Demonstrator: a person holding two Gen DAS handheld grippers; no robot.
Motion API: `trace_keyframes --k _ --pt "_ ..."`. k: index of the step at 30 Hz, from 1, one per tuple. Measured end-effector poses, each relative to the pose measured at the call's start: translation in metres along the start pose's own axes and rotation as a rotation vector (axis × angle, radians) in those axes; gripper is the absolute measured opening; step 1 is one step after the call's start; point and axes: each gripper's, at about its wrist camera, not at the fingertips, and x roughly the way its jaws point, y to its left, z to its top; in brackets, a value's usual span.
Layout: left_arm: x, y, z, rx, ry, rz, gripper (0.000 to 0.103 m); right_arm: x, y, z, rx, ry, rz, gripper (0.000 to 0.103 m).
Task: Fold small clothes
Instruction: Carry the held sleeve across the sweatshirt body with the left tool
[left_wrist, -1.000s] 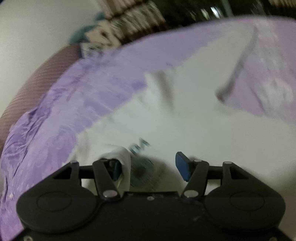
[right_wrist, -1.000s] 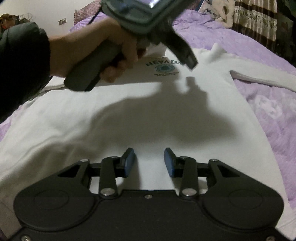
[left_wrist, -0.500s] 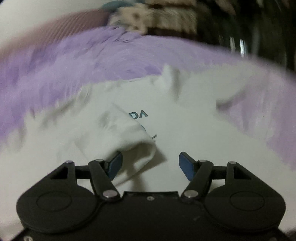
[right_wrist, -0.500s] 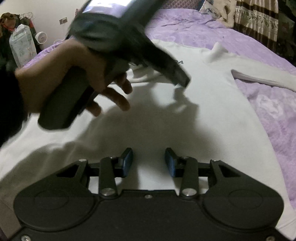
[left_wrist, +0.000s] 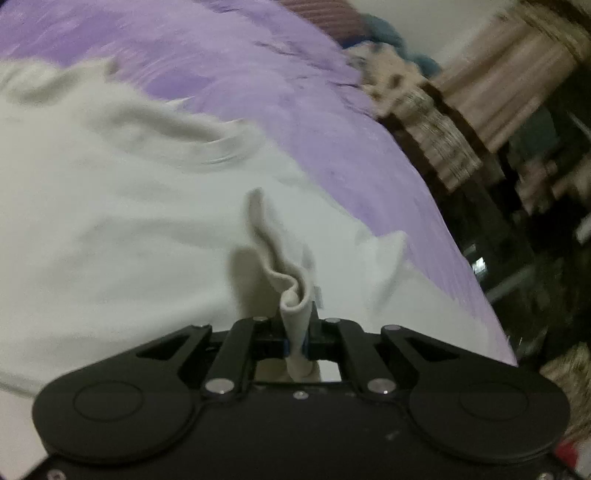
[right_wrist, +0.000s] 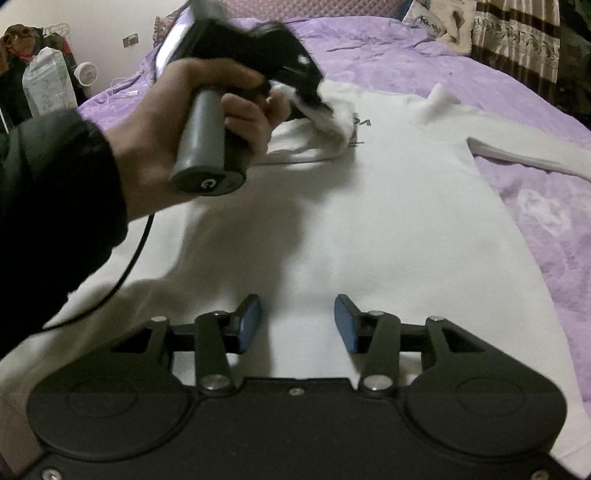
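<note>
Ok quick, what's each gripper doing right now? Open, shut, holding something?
Left gripper: just closed, shut on a fold of the white shirt.
Right gripper: open, just widening, holding nothing, above the shirt.

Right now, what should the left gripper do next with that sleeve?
Probably carry the sleeve farther across the shirt and lay it flat. The left gripper has just closed on the cuff, which is bunched, while the other sleeve lies spread out.
</note>
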Motion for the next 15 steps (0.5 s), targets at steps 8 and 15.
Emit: trace_keyframes --k 8,15 --pt "0.045 -0.07 -0.006 0.428 0.077 0.048 0.004 -0.003 0.0 -0.001 0.006 -0.001 0.014 0.045" --pt "0.108 -0.099 -0.045 0.726 0.258 0.199 0.042 -0.001 0.002 -0.002 -0.007 0.002 0.016 0.048"
